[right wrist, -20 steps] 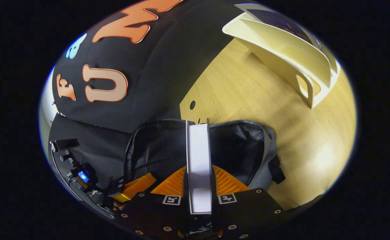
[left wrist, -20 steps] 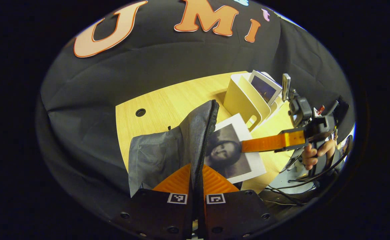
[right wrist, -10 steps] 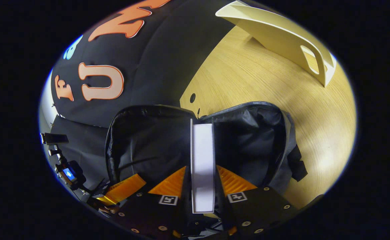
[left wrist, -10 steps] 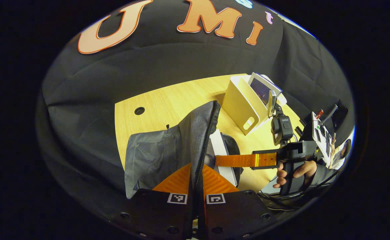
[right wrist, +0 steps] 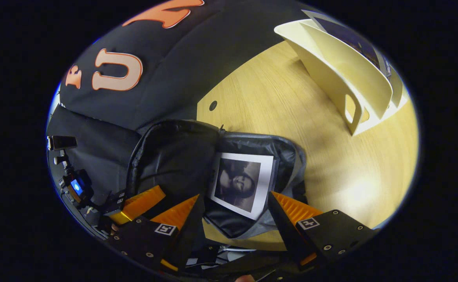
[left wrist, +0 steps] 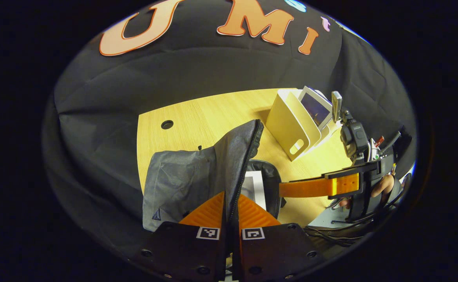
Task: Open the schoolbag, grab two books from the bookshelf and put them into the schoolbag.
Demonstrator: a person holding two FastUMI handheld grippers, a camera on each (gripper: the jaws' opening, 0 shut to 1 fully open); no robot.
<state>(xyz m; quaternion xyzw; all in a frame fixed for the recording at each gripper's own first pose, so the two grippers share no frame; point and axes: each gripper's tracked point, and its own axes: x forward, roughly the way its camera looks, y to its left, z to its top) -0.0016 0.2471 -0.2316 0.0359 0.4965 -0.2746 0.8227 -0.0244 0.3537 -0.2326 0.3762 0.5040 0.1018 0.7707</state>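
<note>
Clamped together on the schoolbag's (left wrist: 197, 176) zip edge, the jaws of my left gripper (left wrist: 230, 213) hold that flap lifted straight ahead of them, so the bag's mouth gapes just to their right. My right gripper (right wrist: 234, 209) has its jaws wide apart with nothing between them, and just beyond their tips one book (right wrist: 241, 184) lies flat inside the open bag, its picture cover facing up. From the left gripper's side I see a white strip of that same book just right of the held flap, and beyond it the right gripper hanging clear of the bag's rim, a hand (left wrist: 381, 186) around its handle. Farther ahead of the right jaws and off to their right, well apart from the bag, the bookshelf (right wrist: 346, 82) stands on the table (right wrist: 291, 117), with a second book (right wrist: 354, 39) leaning in its rear slot. I judge the task a little past half: the bag is open and one book is in. What is left is to fetch the second book from the shelf and drop it through the mouth that my left jaws are holding open.
</note>
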